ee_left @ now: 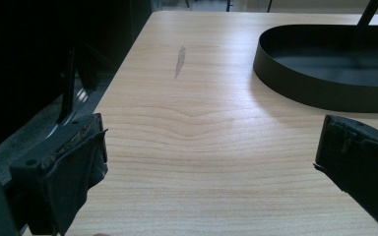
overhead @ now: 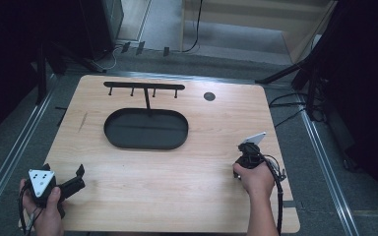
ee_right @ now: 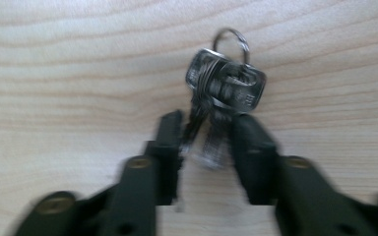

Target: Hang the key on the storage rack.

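Keys (ee_right: 225, 86) on a small ring are seen lying on the wooden worktop (overhead: 177, 172) near its right edge, blades caught between the tips of the right gripper (ee_right: 206, 135), which looks closed in on them. The left gripper (ee_left: 209, 162) is held wide apart over the near-left corner, with the black oval tray (ee_left: 325, 93) just ahead.

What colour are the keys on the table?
Silver metal keys, clearest in the right gripper view.
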